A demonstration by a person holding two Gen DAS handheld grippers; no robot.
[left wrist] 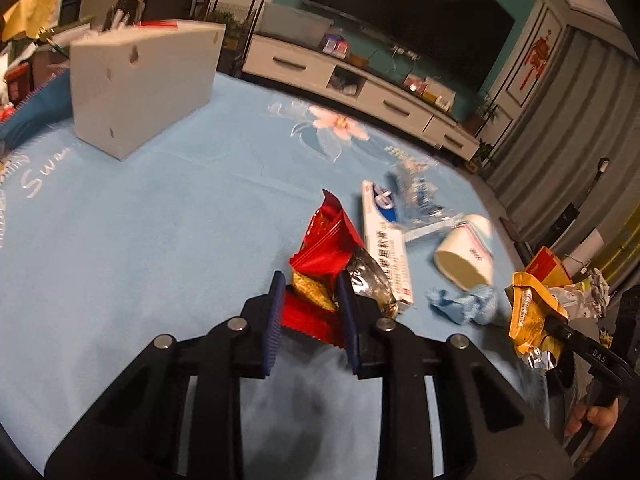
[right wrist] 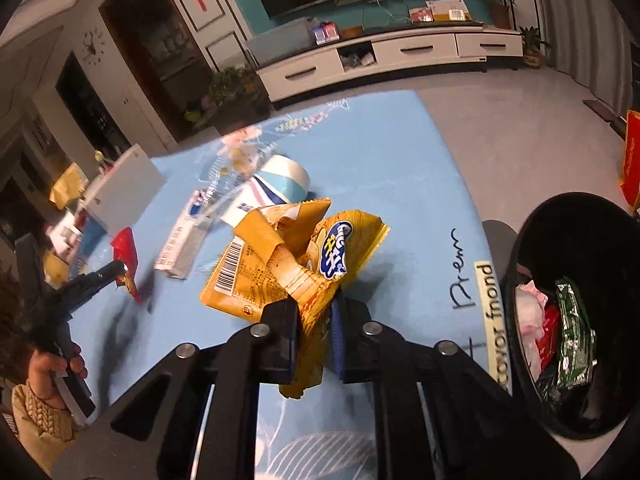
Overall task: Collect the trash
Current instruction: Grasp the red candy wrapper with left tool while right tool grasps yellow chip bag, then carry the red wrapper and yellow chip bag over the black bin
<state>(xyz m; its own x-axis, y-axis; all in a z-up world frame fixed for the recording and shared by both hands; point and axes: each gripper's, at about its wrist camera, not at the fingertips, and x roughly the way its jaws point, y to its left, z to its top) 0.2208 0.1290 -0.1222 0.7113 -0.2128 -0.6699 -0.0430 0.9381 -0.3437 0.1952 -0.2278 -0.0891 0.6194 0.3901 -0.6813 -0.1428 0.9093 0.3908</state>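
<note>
Trash is partly collected — the black bin [right wrist: 576, 320] beside the table's right edge is already holding a green wrapper [right wrist: 574, 344], some red packaging and white crumpled stuff. Two more pieces are being gripped now: the left claw [left wrist: 310, 308] is pinching a red snack wrapper [left wrist: 324, 240], its blue pads pressing on it, and the right claw [right wrist: 316, 320] is clamping a crumpled yellow chip bag [right wrist: 296, 268], jaws nearly together on the foil. Both pieces look just off or barely on the blue cloth of the table [left wrist: 160, 220], neither dropped yet. Still lying on the table: a white carton [left wrist: 386, 248], a clear plastic wrapper [left wrist: 418, 196], a tipped paper cup [left wrist: 466, 256], a blue crumpled wad [left wrist: 464, 306] — so roughly half is left, judging by what is showing. A white box [left wrist: 140, 84] is standing at the far left, probably not trash. Both claws are pointing forward and angled down at the table, side by side, each handle being held by a hand [right wrist: 52, 368], the right claw sitting nearest the bin.
</note>
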